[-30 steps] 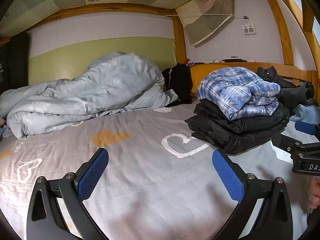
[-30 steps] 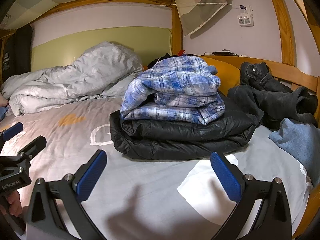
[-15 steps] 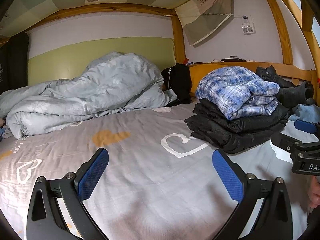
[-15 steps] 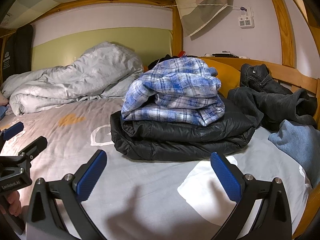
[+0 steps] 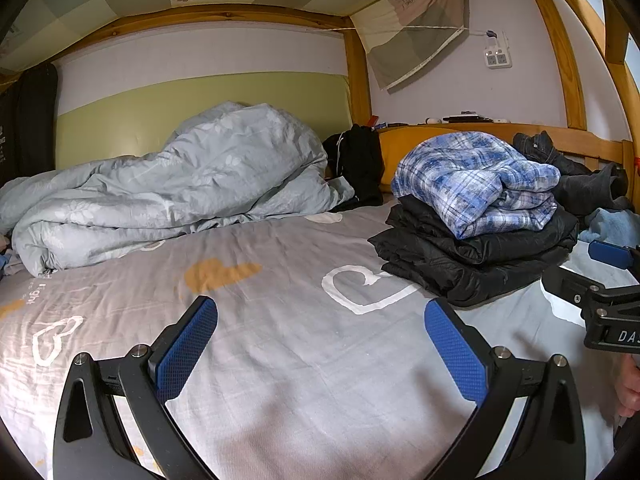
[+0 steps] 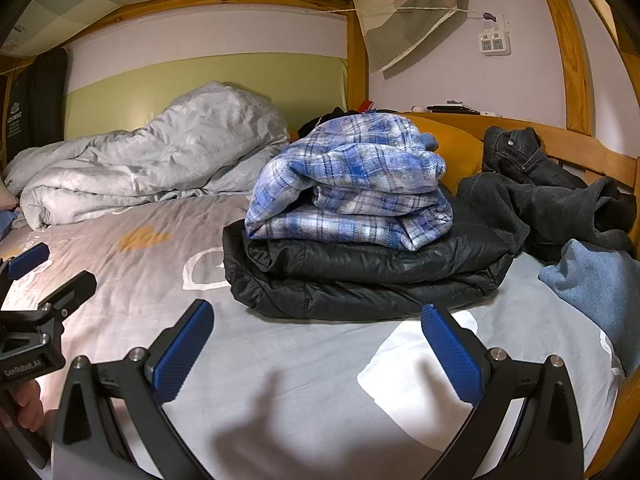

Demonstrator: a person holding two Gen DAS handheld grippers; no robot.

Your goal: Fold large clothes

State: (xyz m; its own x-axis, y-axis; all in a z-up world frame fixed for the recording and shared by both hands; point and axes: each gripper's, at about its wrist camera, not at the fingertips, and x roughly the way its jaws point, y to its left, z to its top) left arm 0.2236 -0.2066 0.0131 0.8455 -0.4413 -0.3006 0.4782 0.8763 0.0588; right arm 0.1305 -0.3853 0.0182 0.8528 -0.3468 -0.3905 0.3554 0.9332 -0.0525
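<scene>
Both wrist views are sharp and evenly lit, with no motion blur. Light comes from behind the cameras — the right gripper [image 6: 316, 348] casts a soft, dark shadow of its fingers [image 6: 182, 354] forward onto the bed sheet [image 6: 280, 360]. A bright, nearly washed-out patch lies on the sheet near the right finger. The black jacket [image 6: 360, 280] shows faint sheen on its folds. Fisheye distortion bends the wooden bed frame [image 5: 560, 40] into curves, and dark vignetting rounds off every corner — the far left edge falls into deep shade.
</scene>
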